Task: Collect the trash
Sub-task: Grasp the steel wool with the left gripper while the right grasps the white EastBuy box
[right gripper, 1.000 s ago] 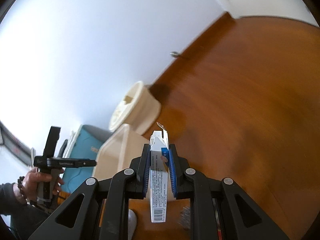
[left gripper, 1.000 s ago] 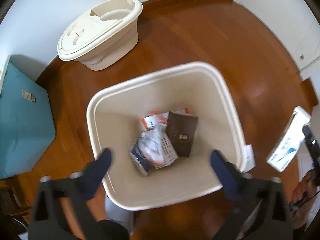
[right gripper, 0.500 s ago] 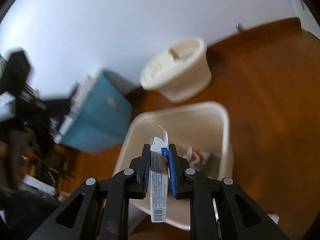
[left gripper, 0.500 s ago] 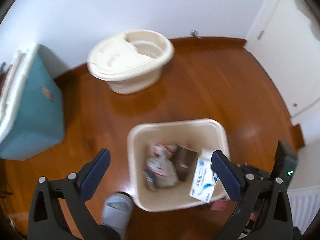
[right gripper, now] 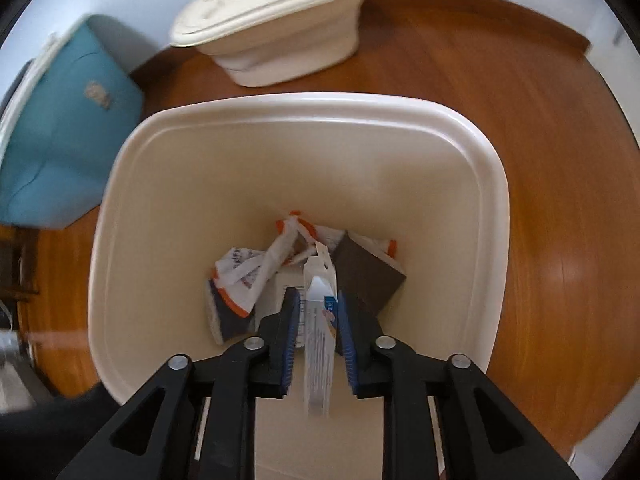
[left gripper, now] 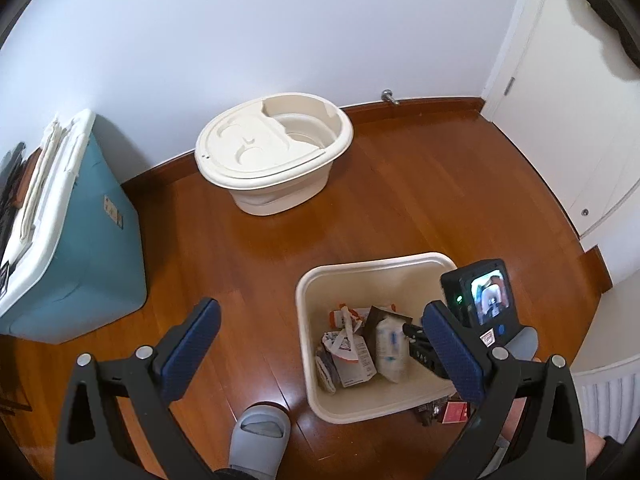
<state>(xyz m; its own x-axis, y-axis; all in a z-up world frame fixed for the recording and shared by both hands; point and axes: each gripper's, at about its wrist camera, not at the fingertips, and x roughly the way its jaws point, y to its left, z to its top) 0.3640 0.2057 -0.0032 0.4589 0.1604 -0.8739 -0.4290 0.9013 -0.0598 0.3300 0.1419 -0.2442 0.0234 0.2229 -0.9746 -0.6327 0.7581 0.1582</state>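
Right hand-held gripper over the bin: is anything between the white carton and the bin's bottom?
No lid or barrier shows. The white carton, blurred between the right hand-held gripper fingers, hangs inside the open bin. Below it lies only earlier trash and a brown box, which it would land on.

White box (right gripper: 319,344) motion-blurred — print unreadable, perhaps slipping, teal cooler (left gripper: 68,236) cut off at left edge

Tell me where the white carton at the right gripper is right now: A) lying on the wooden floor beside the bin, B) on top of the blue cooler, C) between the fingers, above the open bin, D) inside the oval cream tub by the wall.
C: in the right wrist view the white carton sits between the right gripper fingers, a gap showing on each side, directly over the cream bin and its trash.
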